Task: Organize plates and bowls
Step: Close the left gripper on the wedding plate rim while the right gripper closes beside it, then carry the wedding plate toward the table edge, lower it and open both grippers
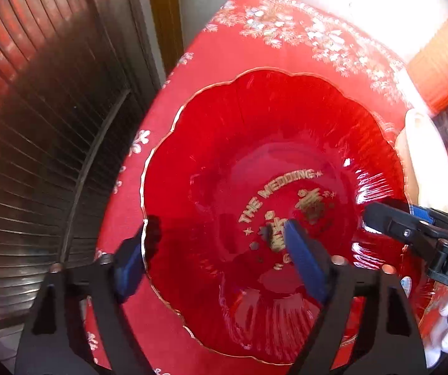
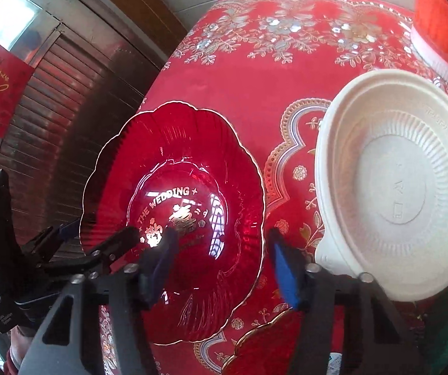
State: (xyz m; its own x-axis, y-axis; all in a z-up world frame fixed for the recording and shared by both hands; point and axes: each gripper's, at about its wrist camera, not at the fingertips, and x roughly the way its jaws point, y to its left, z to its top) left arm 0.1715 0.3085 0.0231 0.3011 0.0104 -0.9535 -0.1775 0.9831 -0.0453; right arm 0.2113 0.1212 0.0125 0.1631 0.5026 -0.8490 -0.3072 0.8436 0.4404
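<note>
Tablecloth [image 1: 224, 62] of red fabric, printed with gold and silver flowers, fills the left wrist view, and its edge falls away on the left toward a dark slatted shutter [image 1: 36, 125]. On it lies our translucent red scalloped plate with a gold rim [image 1: 255, 131], glossy and ribbed, lettered "THE WEDDING" in gold, close to that left edge. Our left gripper [image 1: 214, 250] straddles the plate's near-left rim: one blue pad sits outside the rim, the other over the plate's inside, jaws fairly wide, and we cannot tell whether the pads press. The right gripper [image 1: 377, 218] reaches over the plate's right rim. A cream bowl [image 1: 418, 156] shows just beyond that rim, with an orange ribbed container [image 1: 443, 68] behind.

In the right wrist view the same red plate [image 2: 174, 143] lies left of centre, with bare cloth beyond it. Our right gripper [image 2: 221, 250] straddles the plate's near-right rim, one pad over the plate and one over the cloth, the gap moderate; contact is unclear. The cream ribbed disposable bowl [image 2: 349, 156] sits to the right, tilted, apart from the plate. The left gripper [image 2: 105, 243] reaches the plate's left side.
</note>
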